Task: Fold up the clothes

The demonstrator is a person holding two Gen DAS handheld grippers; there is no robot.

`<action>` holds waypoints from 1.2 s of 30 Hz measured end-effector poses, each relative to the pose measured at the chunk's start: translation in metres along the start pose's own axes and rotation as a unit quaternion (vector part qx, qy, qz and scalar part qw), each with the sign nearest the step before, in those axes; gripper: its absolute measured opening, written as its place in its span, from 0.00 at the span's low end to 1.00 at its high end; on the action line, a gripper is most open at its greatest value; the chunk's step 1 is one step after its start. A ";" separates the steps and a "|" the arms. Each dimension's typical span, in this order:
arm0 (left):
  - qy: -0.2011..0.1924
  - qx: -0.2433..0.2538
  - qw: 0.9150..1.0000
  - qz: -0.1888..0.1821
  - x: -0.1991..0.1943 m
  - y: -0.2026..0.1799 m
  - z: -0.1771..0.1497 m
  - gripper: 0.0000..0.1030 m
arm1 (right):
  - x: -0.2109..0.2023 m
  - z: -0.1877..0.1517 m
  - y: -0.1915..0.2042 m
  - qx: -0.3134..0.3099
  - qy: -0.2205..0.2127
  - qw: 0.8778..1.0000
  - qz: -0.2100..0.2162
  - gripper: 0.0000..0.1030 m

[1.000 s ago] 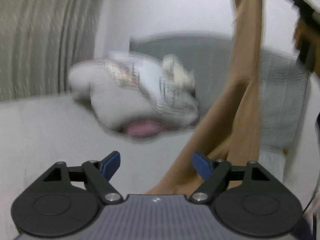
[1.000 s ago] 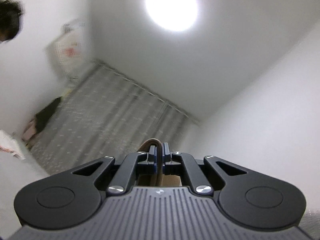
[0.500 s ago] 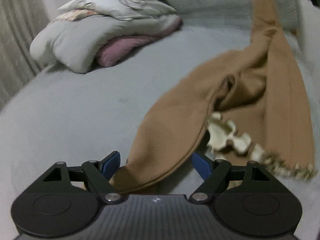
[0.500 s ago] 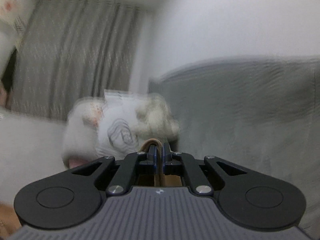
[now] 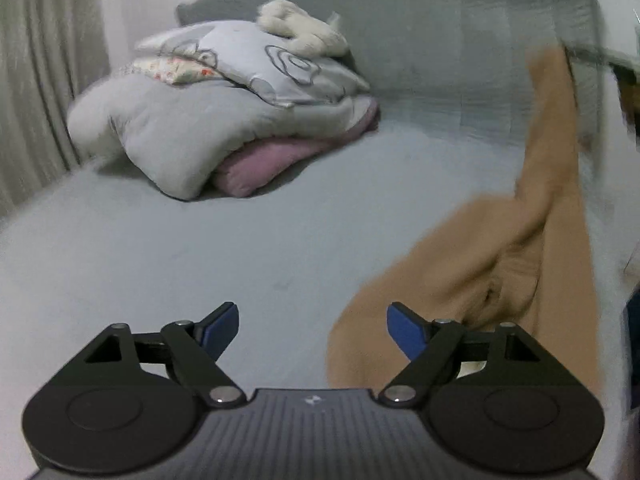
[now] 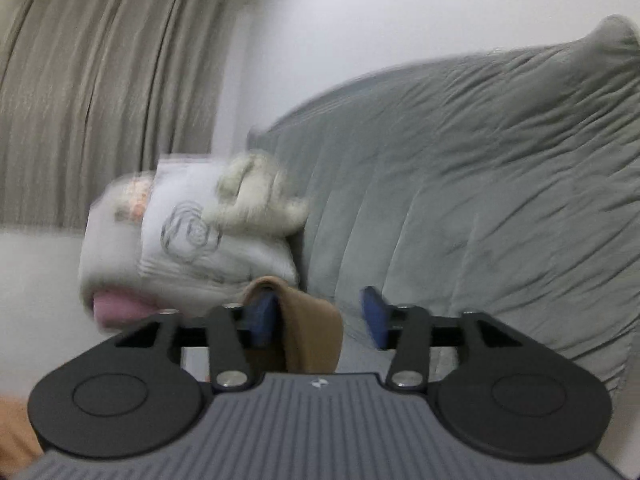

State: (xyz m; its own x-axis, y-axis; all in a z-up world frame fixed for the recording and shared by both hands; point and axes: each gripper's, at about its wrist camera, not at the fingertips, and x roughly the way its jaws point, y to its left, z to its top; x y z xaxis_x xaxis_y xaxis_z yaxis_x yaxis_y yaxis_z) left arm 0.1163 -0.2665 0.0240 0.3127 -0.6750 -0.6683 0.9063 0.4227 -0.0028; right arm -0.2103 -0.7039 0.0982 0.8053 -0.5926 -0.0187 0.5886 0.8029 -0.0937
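Hovering low over the pale grey bed sheet (image 5: 200,264), my left gripper (image 5: 312,330) had its blue-padded fingers (image 5: 222,326) spread wide apart with nothing between them. The tan knitted garment (image 5: 532,248) filled the right side of the left wrist view: its lower part lay bunched on the bed in the lower right of the frame, just beside and behind my right-hand finger pad, while a narrow strip of it rose toward the upper right, blurred near the top. In the upper left of that frame sat a heap of folded bedding: a light grey quilt (image 5: 160,132) over a pink blanket (image 5: 272,160), a white pillow with a grey flower print (image 5: 256,64) on top, and a cream fluffy toy (image 5: 300,28) at the very top. A dark grey padded headboard (image 5: 440,32) stood behind it, and beige curtains (image 5: 44,76) hung at the far left.

In the right wrist view, my right gripper (image 6: 318,316) had its fingers parted. A fold of the tan garment (image 6: 312,328) draped between them, lying against the left pad (image 6: 260,316) and clear of the right one. The blurred bedding heap showed at centre left and the headboard filled the right of the frame.
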 end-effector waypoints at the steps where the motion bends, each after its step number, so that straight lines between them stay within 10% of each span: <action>1: 0.027 0.010 1.000 -0.008 0.023 -0.003 0.007 0.81 | 0.001 0.001 0.010 -0.016 0.000 1.000 0.019 0.62; 4: 0.096 0.046 0.994 0.010 0.098 -0.017 0.023 0.81 | -0.001 0.005 0.039 -0.062 -0.014 0.997 0.047 0.65; 10: 0.158 0.013 0.986 -0.054 0.178 -0.037 0.030 0.81 | -0.051 0.020 0.012 0.039 -0.136 0.987 -0.077 0.85; 13: 0.142 0.006 0.987 -0.070 0.180 -0.037 0.040 0.54 | -0.050 0.016 0.000 0.068 -0.128 0.988 -0.051 0.86; 17: 0.125 -0.033 0.989 -0.070 0.177 -0.033 0.054 0.14 | 0.032 -0.031 0.037 0.029 0.084 0.985 0.150 0.87; 22: 0.097 -0.066 0.991 -0.059 0.177 -0.033 0.066 0.10 | 0.139 -0.142 0.096 0.070 0.348 0.882 0.311 0.84; 24: 0.088 -0.076 0.992 -0.057 0.168 -0.038 0.059 0.10 | 0.129 -0.142 0.111 0.034 0.350 0.882 0.313 0.49; 26: 0.058 -0.093 0.992 -0.058 0.153 -0.041 0.053 0.09 | 0.120 -0.142 0.126 -0.002 0.352 0.882 0.314 0.35; 27: 0.040 -0.102 0.992 -0.060 0.144 -0.043 0.050 0.08 | 0.115 -0.143 0.133 -0.020 0.353 0.881 0.315 0.08; 31: -0.039 -0.172 0.982 -0.064 0.100 -0.031 0.040 0.01 | 0.095 -0.142 0.163 -0.093 0.353 0.876 0.315 0.07; 36: -0.152 -0.212 0.964 -0.049 0.012 -0.012 0.034 0.01 | 0.038 -0.065 0.199 -0.166 0.196 0.921 0.292 0.07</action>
State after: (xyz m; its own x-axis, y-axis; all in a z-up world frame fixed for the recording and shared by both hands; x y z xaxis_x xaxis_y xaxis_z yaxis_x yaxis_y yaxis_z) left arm 0.1192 -0.2998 0.0417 0.3588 -0.8432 -0.4004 0.7578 0.5136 -0.4024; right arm -0.0668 -0.5711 0.0139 0.8522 -0.0956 -0.5143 -0.0437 0.9667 -0.2520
